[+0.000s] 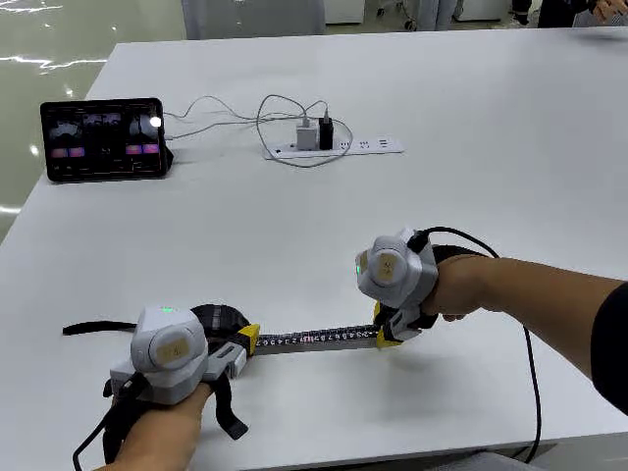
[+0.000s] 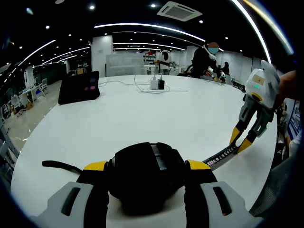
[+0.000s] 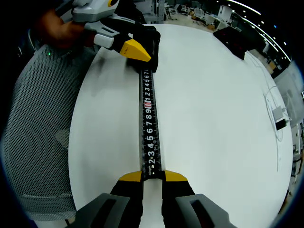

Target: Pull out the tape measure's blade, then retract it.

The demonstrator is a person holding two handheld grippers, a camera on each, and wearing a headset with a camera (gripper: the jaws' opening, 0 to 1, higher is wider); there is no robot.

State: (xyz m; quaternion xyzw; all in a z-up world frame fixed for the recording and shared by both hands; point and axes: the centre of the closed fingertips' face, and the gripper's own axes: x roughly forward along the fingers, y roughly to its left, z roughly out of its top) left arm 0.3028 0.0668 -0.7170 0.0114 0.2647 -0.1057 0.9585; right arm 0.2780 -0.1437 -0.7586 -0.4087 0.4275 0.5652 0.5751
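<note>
Left tool (image 2: 146,166) clamped on black tape measure case (image 2: 145,183), right tool (image 3: 153,176) pinching blade (image 3: 148,118) end, white table (image 1: 442,196)

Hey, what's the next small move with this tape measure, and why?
Probably slide the right claw, shut on the blade end, a bit farther from the case held by the left claw: only a short stretch of blade is out.

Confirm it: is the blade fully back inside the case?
No, the blade stretches from the case to the right claw.
</note>
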